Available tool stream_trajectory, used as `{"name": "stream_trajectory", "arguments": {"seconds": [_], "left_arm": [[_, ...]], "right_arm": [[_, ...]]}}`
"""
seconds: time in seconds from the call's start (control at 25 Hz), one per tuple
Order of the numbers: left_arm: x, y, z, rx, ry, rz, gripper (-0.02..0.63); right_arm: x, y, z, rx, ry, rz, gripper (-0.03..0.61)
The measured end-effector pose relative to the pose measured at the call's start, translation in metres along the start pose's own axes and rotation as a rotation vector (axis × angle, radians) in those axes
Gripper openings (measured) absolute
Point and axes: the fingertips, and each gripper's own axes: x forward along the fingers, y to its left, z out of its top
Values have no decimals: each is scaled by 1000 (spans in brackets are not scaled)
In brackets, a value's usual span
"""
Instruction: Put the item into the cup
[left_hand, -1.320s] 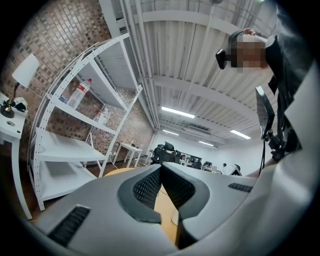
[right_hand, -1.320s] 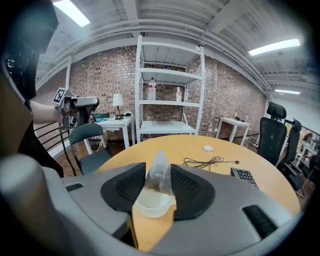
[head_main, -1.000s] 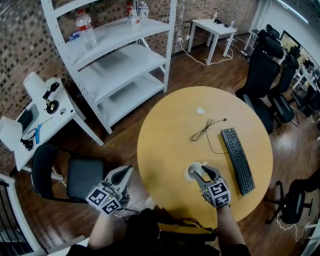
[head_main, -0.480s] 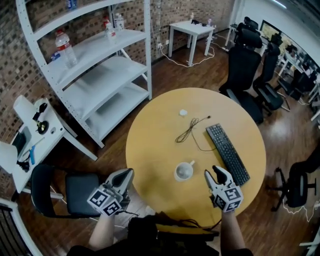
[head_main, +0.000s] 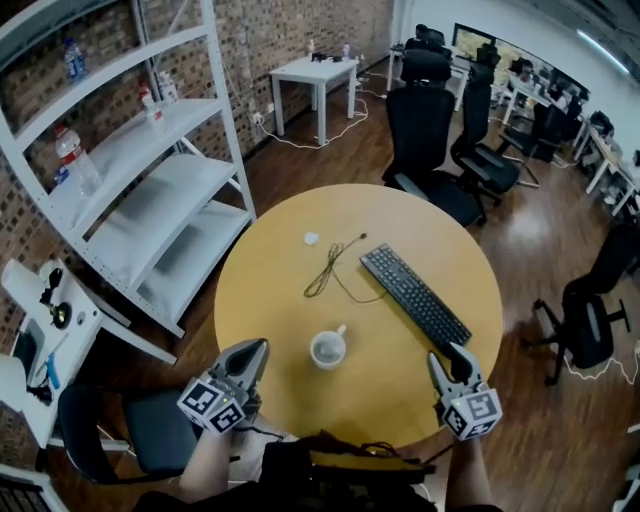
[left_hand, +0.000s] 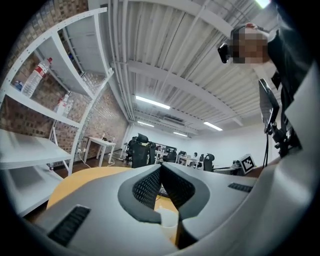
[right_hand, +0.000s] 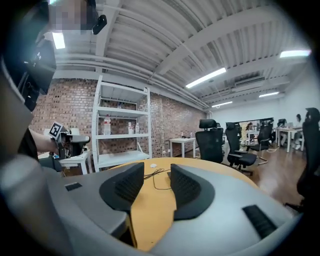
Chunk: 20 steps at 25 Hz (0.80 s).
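— Looking for the white handled cup (head_main: 328, 349)?
— Found upright on the round yellow wooden table (head_main: 270, 300), toward 7 o'clock from its middle. At 9 o'clock from the right gripper (head_main: 452, 362), well apart; at 3 o'clock from the left gripper (head_main: 255, 350), near.
— Gripping anything?
— No. Right: parted moderately over bare tabletop. Left: pressed tip to tip, empty.
— Changed since a second ago?
— Yes. Hovered then with the right gripper directly above the cup; now drawn back to 4 o'clock of it, at the table edge.
— Differing between views?
— From the head view: thin black cable (head_main: 320, 282) at 12 o'clock of the cup, flat black keyboard (head_main: 415, 297) at 2 o'clock. Through the left gripper view: cup low, just past the tips. Through the right gripper view: cable and tabletop only. Cannot tell the cup's contents.
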Motion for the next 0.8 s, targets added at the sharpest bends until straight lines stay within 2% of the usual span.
{"name": "stream_trajectory", "arguments": {"seconds": [0.08,0.2,0.4,0.8], "left_arm": [[12,-7,0,1,2,-23,0],[29,-20,-2,-4,2,-60,0],[44,-36,0,5,-10,-95,0],[26,-30,1,10,-13,-45,0]], "right_arm": [[-19,-14,-2,19,-39,-53,144],[-50,-35,-3,40,-89,-153,9],[-75,-52,-1,89,-148,-202,9],[-61,-57,21,102,-218,-185,9]]}}
